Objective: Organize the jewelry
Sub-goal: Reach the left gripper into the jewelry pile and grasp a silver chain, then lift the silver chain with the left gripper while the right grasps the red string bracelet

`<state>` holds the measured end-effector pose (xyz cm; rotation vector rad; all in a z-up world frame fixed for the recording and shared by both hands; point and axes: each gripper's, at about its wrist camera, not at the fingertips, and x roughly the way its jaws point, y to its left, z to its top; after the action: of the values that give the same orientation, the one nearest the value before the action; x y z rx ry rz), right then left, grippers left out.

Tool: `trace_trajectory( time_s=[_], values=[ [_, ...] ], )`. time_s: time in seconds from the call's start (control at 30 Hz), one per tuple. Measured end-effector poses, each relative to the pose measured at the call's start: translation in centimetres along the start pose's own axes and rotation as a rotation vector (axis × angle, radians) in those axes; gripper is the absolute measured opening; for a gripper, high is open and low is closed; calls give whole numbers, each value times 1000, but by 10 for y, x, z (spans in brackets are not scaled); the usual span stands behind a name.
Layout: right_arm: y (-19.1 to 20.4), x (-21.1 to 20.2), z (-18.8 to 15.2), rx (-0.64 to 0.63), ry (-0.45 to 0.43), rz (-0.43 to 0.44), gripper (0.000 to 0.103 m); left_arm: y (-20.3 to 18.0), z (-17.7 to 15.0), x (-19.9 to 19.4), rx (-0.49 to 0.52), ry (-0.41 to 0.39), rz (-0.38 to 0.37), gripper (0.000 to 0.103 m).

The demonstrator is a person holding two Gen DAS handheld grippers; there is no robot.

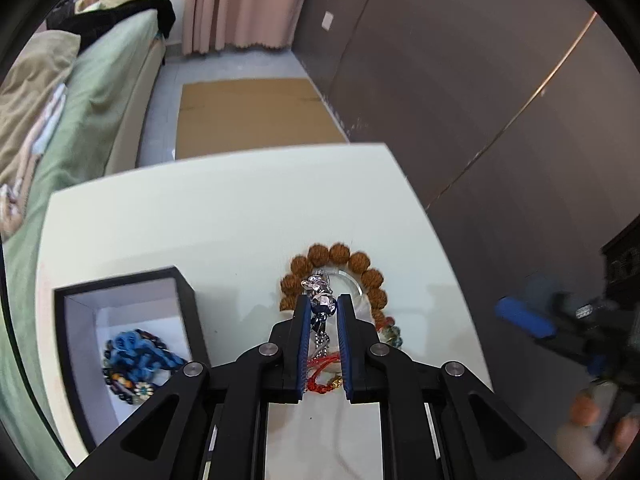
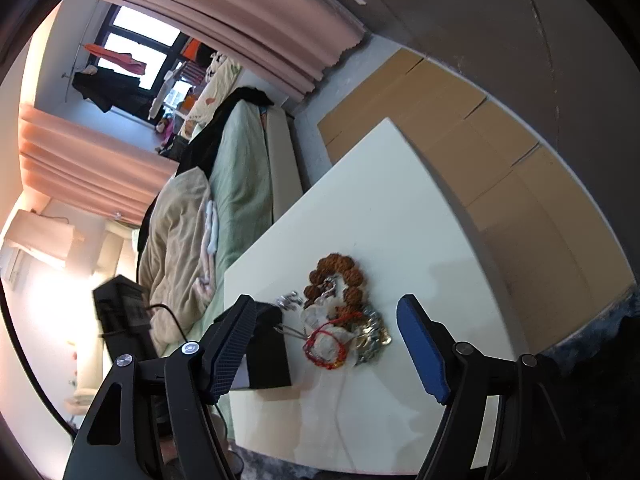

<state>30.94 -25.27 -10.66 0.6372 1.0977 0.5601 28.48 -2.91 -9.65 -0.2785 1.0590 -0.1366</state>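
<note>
My left gripper (image 1: 323, 307) is shut on a silver chain necklace (image 1: 322, 304) with dark stones, over a jewelry pile on the white table (image 1: 224, 216). The pile holds a brown bead bracelet (image 1: 340, 256), a red cord bracelet (image 1: 324, 376) and a clear bangle. The black jewelry box (image 1: 132, 344) sits to the left, open, with a blue beaded piece (image 1: 132, 356) inside. My right gripper (image 2: 326, 330) is open and empty, above the table's near side, with the pile (image 2: 340, 312) between and beyond its fingers. The box (image 2: 268, 348) shows by its left finger.
A green-covered bed (image 1: 80, 120) runs along the table's left side. Flat cardboard (image 1: 252, 116) lies on the floor beyond the table. A dark wall (image 1: 480, 100) stands to the right. My right gripper and hand appear blurred at the right edge of the left wrist view (image 1: 560, 328).
</note>
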Motion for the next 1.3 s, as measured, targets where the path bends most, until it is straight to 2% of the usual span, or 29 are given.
trace_trajectory(
  time_s=[0.07, 0.23, 0.43, 0.6, 0.9, 0.97, 1.0, 1.07, 1.1, 1.3],
  values=[
    [3, 8, -3, -6, 23, 8, 67, 2, 2, -12, -6, -27, -7, 13],
    [8, 35, -12, -12, 108, 13, 37, 5, 5, -37, -11, -74, -31, 13],
    [6, 59, -16, 0, 149, -28, 36, 12, 4, -58, -19, -109, -55, 13],
    [-11, 77, -17, 74, 173, -69, 36, 15, 4, -72, -18, -131, -71, 13],
    [-16, 93, -14, 122, 173, -79, 36, 19, 4, -96, -11, -169, -91, 13],
    [-16, 91, -15, 120, 164, -89, 30, 20, 3, -99, -13, -174, -91, 13],
    [-16, 91, -15, 118, 163, -97, 21, 21, 3, -100, -13, -177, -91, 13],
    [-21, 88, -16, 132, 159, -85, 17, 22, 2, -101, -17, -179, -91, 13],
    [-23, 86, -16, 136, 156, -80, 5, 23, 1, -101, -21, -178, -90, 13],
    [-26, 72, -16, 162, 118, -44, 3, 25, 0, -102, -27, -182, -88, 13]
  ],
)
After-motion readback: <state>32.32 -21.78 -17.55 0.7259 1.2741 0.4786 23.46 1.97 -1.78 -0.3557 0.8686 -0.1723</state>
